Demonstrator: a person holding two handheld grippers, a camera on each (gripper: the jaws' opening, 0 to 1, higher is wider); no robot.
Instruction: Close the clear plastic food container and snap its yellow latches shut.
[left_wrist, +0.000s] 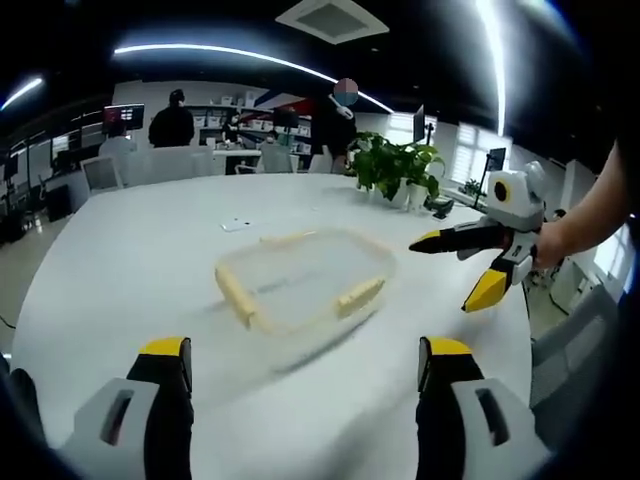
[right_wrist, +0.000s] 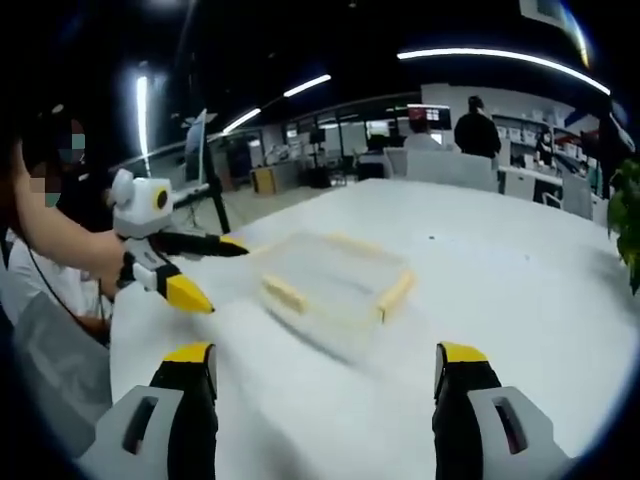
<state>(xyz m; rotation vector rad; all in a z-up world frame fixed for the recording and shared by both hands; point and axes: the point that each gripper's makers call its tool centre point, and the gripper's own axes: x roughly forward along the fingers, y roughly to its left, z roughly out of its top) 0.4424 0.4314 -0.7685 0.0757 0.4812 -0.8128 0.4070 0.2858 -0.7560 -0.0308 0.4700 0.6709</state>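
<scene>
Clear plastic food container (left_wrist: 305, 283) sits lidded on the white table (left_wrist: 140, 260), yellow latches (left_wrist: 360, 296) apparently unsnapped — both grippers (left_wrist: 305, 365) (right_wrist: 325, 370) wide-jawed, apart from it — next, press a latch down.

Both grippers share one build. The left gripper (left_wrist: 305, 362) has two black jaws capped with yellow tips, each rising from a pale grey housing with a dark rounded slot in its face. The right gripper (right_wrist: 325, 370) has the same black jaws, yellow caps and slotted grey housings. From the side, its jaws taper to yellow points on a white body, and the forearm behind it is bare, with no sleeve.
</scene>
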